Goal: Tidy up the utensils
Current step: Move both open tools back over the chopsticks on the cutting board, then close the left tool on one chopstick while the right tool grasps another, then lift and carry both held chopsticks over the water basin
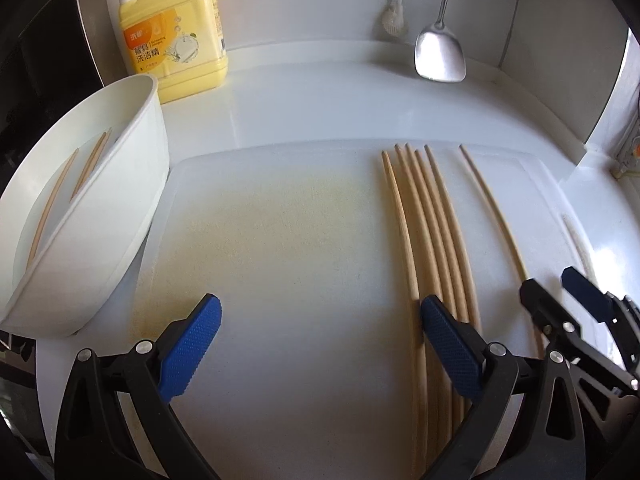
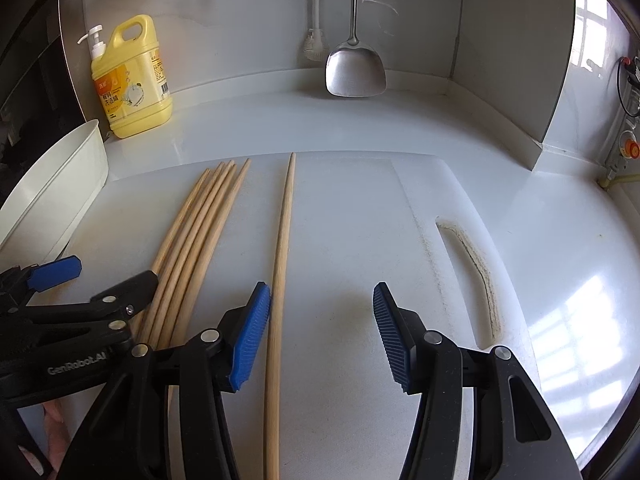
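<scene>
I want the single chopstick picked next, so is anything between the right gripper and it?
Nothing visible does. The single chopstick lies bare on the cutting board, just beside the open right gripper, apart from the chopstick bundle.

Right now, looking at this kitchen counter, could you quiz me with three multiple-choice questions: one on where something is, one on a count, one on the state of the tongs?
1. Where does the yellow dish-soap bottle stand?
A. On the white cutting board
B. Behind the white plastic basin, near the wall
C. Inside the basin

2. How many wooden chopsticks lie in the tight bunch, apart from the single chopstick?
A. Two
B. Five
C. Nine

3. How are the right tongs?
A. Open, gripping nothing
C. Shut on the metal spatula
B. Shut on a chopstick

Answers: B, it stands past the basin's rim; B, five tips show; A, bare board between the blue pads.
</scene>
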Available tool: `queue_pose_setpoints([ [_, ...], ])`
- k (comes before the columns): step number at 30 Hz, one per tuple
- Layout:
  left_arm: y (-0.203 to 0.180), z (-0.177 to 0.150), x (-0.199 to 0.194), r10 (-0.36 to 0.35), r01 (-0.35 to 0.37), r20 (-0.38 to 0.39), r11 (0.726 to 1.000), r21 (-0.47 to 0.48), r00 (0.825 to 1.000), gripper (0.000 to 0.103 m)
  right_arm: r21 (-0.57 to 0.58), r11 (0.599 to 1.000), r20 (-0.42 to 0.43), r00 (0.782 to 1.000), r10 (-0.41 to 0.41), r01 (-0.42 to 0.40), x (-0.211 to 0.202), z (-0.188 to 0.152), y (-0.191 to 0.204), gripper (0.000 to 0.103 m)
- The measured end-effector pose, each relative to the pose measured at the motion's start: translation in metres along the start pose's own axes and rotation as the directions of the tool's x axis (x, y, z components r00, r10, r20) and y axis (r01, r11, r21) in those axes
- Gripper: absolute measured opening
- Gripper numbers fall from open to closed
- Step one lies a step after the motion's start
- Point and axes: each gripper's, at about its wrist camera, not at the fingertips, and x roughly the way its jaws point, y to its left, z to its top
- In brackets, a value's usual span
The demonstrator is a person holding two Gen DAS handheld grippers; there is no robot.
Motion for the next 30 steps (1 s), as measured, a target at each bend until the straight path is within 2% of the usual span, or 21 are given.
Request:
queue_pose_setpoints([
  [5, 0.007, -0.001, -0.005, 0.075, -0.075, 0.035, 0.997, 0.001, 0.997, 0.098, -0.027, 1.000, -0.002, 1.000, 0.005, -0.005, 0.001, 0.001, 0.004, 0.052],
  [8, 0.011, 0.007, -0.001, 0.063, -0.062, 0.017, 0.997, -0.052, 0.998, 0.098, -0.042, 0.999, 0.006, 1.000, 0.005, -0.005, 0.005, 0.004, 0.009, 0.052],
  [12, 0.009, 0.013, 0.003, 0.058, -0.056, 0.026, 0.996, -0.063, 0.998, 0.096, -0.044, 0.999, 0.004, 1.000, 0.012, -0.012, 0.010, 0.010, 0.010, 0.051],
  [13, 0.010, 0.012, 0.002, 0.046, -0.045, 0.027, 0.997, -0.064, 0.999, 0.096, -0.055, 0.998, 0.006, 1.000, 0.015, -0.015, 0.010, 0.010, 0.010, 0.050],
  [14, 0.010, 0.010, 0.001, 0.036, -0.034, 0.029, 0.997, -0.066, 0.999, 0.093, -0.071, 0.997, 0.010, 1.000, 0.023, -0.022, 0.009, 0.009, 0.012, 0.044],
  [16, 0.006, 0.007, -0.004, 0.029, -0.027, 0.040, 0.998, -0.050, 0.999, 0.084, -0.098, 0.995, 0.012, 0.999, 0.036, -0.035, 0.007, 0.007, 0.016, 0.031],
  [18, -0.001, 0.007, -0.009, 0.015, -0.014, 0.049, 0.999, -0.030, 0.999, 0.063, -0.121, 0.992, 0.013, 0.999, 0.043, -0.041, 0.006, 0.006, 0.021, 0.014],
  [19, -0.005, 0.006, -0.011, 0.007, -0.006, 0.052, 1.000, -0.020, 0.999, 0.058, -0.127, 0.991, 0.014, 0.999, 0.045, -0.043, 0.005, 0.005, 0.022, 0.010],
  [21, -0.012, 0.005, -0.014, -0.010, 0.011, 0.061, 1.000, -0.002, 0.998, 0.029, -0.121, 0.991, 0.016, 0.998, 0.053, -0.051, 0.005, 0.005, 0.023, 0.007],
  [23, -0.015, 0.003, -0.016, -0.014, 0.013, 0.063, 1.000, 0.008, 0.998, 0.009, -0.100, 0.992, 0.015, 0.997, 0.072, -0.070, 0.004, 0.005, 0.020, 0.006],
  [30, -0.005, 0.000, -0.022, -0.066, 0.068, 0.034, 0.996, -0.059, 0.997, 0.007, -0.026, 0.990, 0.013, 0.990, 0.140, -0.139, -0.003, 0.004, 0.006, 0.006],
])
